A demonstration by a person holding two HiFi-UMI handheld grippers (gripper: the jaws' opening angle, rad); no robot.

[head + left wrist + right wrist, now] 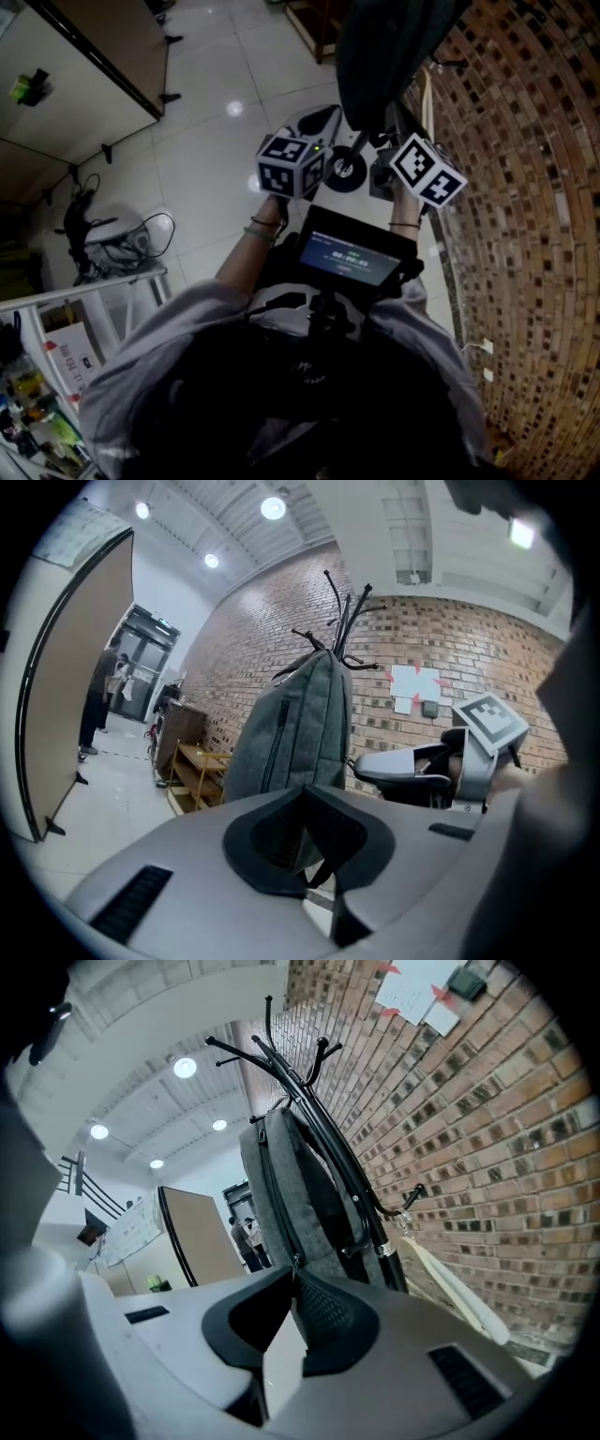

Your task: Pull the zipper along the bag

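I have both grippers raised in front of the chest, close side by side under the bag, which hangs at 12 o'clock in the head view. The left gripper has its jaws drawn together at the tips against the bag's bottom, with grey fabric and a dark strap showing in the slit between them. The right gripper sits at its 3 o'clock, jaws pinched on the zipper pull at the lower end of the zipper, which runs up the grey side toward 12.

The bag hangs on a black coat rack, whose pole drops just behind the right jaws at 1 o'clock. The brick wall stands close along my whole 3 o'clock side, and a pale strip leans at its foot. A screen is mounted at my chest, at 6 o'clock of the grippers.

At 9 to 11 o'clock there is open tiled floor, bounded farther off by a tan partition board. A low wooden shelf sits by the wall past the bag, and two people stand at a far doorway.
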